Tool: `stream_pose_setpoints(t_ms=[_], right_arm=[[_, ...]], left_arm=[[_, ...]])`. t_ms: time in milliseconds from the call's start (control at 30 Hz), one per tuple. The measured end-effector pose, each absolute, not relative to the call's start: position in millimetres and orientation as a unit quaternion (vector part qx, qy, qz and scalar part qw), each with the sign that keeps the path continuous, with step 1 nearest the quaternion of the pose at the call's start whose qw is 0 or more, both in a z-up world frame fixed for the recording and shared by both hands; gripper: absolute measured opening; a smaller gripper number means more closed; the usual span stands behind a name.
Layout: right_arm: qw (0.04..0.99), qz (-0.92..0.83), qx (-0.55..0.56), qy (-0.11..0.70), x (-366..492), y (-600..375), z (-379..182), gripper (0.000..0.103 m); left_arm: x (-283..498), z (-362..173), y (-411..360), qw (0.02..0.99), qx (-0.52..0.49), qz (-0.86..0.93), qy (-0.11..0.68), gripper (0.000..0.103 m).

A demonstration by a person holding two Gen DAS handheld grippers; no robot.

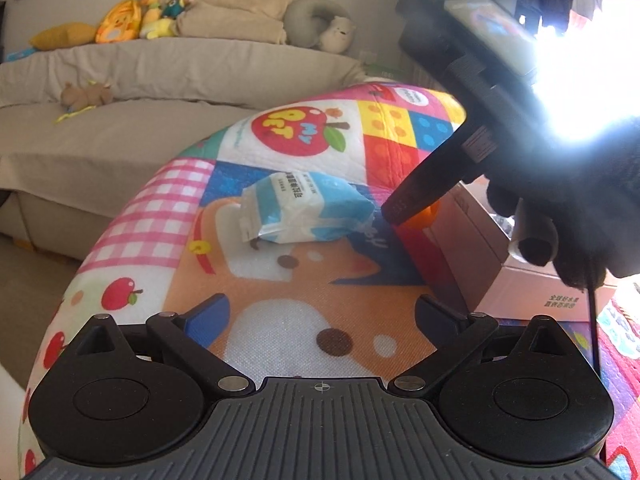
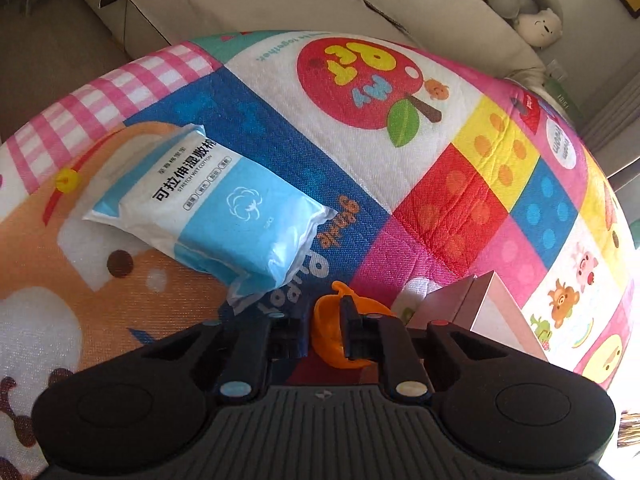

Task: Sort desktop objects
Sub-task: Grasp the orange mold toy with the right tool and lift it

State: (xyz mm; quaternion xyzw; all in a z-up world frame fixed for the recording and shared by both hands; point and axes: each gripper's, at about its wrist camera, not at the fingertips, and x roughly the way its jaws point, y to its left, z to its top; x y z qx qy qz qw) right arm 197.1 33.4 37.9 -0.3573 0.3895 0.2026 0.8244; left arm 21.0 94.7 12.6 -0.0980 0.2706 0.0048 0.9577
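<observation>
A blue and white pack of wet cotton pads (image 1: 304,210) lies on the colourful play mat (image 1: 304,136); it also shows in the right wrist view (image 2: 208,204). My left gripper (image 1: 322,314) is open and empty, hovering over the mat in front of the pack. My right gripper (image 2: 326,320) is shut on a small orange plastic object (image 2: 326,334), held just right of the pack near a cardboard box (image 2: 460,304). In the left wrist view the right gripper (image 1: 404,210) reaches down beside the box (image 1: 516,272), with the orange object (image 1: 426,216) partly hidden behind its fingers.
A beige sofa (image 1: 120,120) with plush toys (image 1: 160,12) and cushions stands behind the mat. Strong window glare fills the right of the left wrist view. The mat (image 2: 440,160) extends far to the right.
</observation>
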Motion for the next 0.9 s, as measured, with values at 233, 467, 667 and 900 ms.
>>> stream_pose_setpoints(t_ms=[233,467,667,900], right_arm=[[0.852,0.263,-0.284,0.351,134,-4,100,0.015],[0.862,0.298,-0.209,0.354,49,-82,118,0.015],[0.871,0.239,-0.208,0.376,33,-132,72,0.015],[0.902,0.226,-0.114,0.349,39,-179,63,0.058]], left_arm=[[22,12,95,0.957,-0.098,0.006,0.274,0.102],[23,12,93,0.956,-0.095,0.009,0.278,0.102],[24,12,92,0.957,-0.088,0.011,0.277,0.102],[63,35,95,0.972,-0.021,-0.008,0.235,0.103]])
